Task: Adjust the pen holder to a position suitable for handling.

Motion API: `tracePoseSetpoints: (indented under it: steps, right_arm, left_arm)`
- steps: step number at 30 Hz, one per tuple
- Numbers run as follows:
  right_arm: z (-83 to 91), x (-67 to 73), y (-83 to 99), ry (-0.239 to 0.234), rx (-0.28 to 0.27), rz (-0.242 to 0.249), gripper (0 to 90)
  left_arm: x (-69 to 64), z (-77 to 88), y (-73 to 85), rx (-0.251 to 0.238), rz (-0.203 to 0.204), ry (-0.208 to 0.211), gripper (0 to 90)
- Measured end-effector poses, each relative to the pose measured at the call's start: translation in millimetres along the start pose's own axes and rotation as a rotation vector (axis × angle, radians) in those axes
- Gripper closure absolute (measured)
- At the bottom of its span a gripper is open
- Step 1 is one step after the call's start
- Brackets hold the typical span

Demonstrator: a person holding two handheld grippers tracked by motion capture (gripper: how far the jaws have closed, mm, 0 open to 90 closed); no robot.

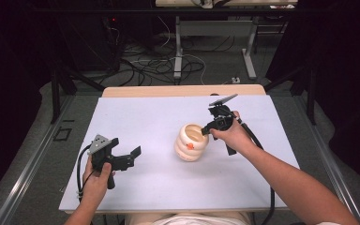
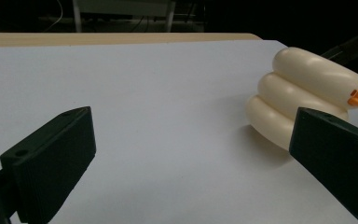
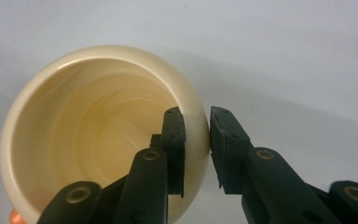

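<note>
The white tabletop (image 1: 136, 117) carries a cream ribbed cup (image 1: 191, 142) near its middle. My right hand-held gripper (image 1: 205, 131) is clamped on the cup's rim, one jaw inside, one outside. My left hand-held gripper (image 1: 133, 157) stands wide apart, empty, near the left edge.

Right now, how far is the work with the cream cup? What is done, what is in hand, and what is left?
Done: the right gripper is shut on the rim of the cream ribbed cup, one jaw inside, one outside. In hand: the cup leans, its base touching the white table. Left: probably lifting or moving it. The left gripper waits open, apart from the cup.
</note>
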State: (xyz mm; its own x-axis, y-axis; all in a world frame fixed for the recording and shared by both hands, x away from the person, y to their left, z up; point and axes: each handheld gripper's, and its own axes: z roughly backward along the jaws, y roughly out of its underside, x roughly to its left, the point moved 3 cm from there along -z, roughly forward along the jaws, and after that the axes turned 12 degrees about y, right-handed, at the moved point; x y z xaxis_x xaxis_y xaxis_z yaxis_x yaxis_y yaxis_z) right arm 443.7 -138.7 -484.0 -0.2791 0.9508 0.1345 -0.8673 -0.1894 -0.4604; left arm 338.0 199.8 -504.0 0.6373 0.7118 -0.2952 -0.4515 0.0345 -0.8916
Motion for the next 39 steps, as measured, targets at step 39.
tracePoseSetpoints:
  steps: [39]
  right_arm:
    - [-0.6, 19.2, 13.3, -0.100, -0.060, 0.060, 61.5]
  left_arm:
    - [1.2, -1.1, 0.8, 0.008, 0.000, -0.004, 0.3]
